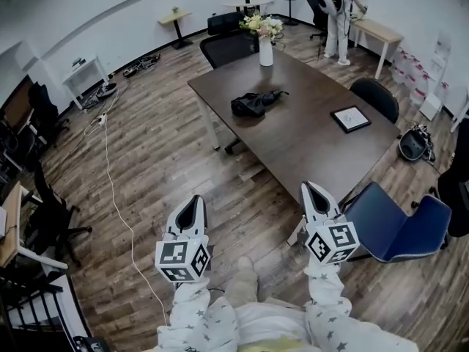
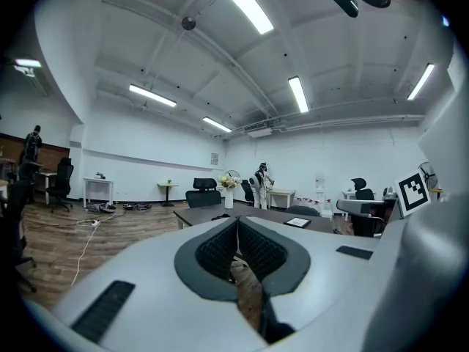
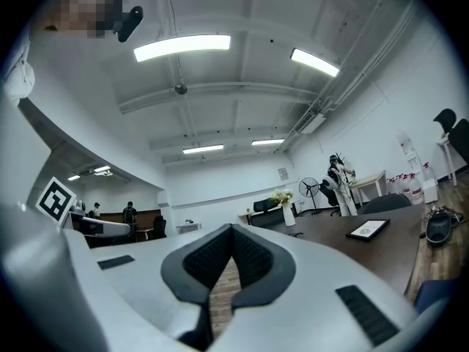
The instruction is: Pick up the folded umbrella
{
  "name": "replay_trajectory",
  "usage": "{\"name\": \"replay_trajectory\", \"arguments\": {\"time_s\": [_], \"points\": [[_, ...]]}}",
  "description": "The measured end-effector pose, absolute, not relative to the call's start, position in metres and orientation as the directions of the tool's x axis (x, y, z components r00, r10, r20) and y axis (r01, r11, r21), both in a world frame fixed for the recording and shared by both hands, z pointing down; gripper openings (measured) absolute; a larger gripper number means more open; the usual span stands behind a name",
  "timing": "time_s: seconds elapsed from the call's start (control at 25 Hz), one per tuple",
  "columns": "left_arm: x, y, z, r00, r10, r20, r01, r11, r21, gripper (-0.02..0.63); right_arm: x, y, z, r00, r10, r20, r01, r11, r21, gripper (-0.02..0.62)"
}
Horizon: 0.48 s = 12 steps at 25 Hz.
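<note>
I am only starting out here: the folded umbrella (image 1: 255,103) is lying untouched on the dark surface (image 1: 308,149), toward its far half, and I am standing on the wooden floor (image 1: 157,149) off the near corner, well apart from it. I am holding my left gripper (image 1: 193,204) out in front of me with its jaws pressed together and nothing between them. My right gripper (image 1: 314,193) is in the same state, closed and empty, and it is hovering just off the surface's near edge. By my reckoning the whole task is ahead of me: approaching, opening a gripper, closing on the umbrella and lifting it.

The surface is also carrying a white vase of flowers (image 1: 266,48) at its far end and a flat framed tablet (image 1: 350,118) near its right edge. A blue chair (image 1: 401,224) is sitting at the near right corner, with black chairs around the other sides. The room is a large office, with a white cable (image 1: 110,178) trailing across the floor and a person (image 1: 338,17) working at a far desk.
</note>
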State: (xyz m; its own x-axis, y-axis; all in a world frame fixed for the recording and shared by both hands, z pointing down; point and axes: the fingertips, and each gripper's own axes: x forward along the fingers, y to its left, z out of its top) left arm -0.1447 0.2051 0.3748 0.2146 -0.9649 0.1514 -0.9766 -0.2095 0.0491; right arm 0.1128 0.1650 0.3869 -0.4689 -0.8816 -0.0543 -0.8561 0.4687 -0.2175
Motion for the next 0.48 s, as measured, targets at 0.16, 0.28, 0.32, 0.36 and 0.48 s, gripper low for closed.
{"name": "replay_trajectory", "arguments": {"time_s": [0.16, 0.28, 0.32, 0.36, 0.48], "points": [[-0.16, 0.156, 0.371, 0.23, -0.963, 0.142, -0.973, -0.223, 0.061, 0.028, 0.097, 0.12, 0.381, -0.463, -0.885, -0.042, -0.864, 0.462, -0.201, 0.021], [-0.175, 0.119, 0.364, 0.239, -0.962, 0.128, -0.97, -0.233, 0.063, 0.028, 0.084, 0.084, 0.376, -0.451, -0.891, -0.049, -0.869, 0.452, -0.201, 0.021], [-0.18, 0.106, 0.363, 0.241, -0.962, 0.126, -0.97, -0.235, 0.064, 0.028, 0.078, 0.072, 0.375, -0.448, -0.892, -0.052, -0.87, 0.449, -0.203, 0.021], [-0.186, 0.094, 0.362, 0.243, -0.962, 0.125, -0.97, -0.236, 0.064, 0.028, 0.073, 0.06, 0.376, -0.447, -0.893, -0.053, -0.871, 0.447, -0.205, 0.021], [-0.2, 0.062, 0.364, 0.249, -0.96, 0.128, -0.968, -0.241, 0.069, 0.028, 0.057, 0.031, 0.38, -0.443, -0.895, -0.045, -0.873, 0.442, -0.207, 0.021]]}}
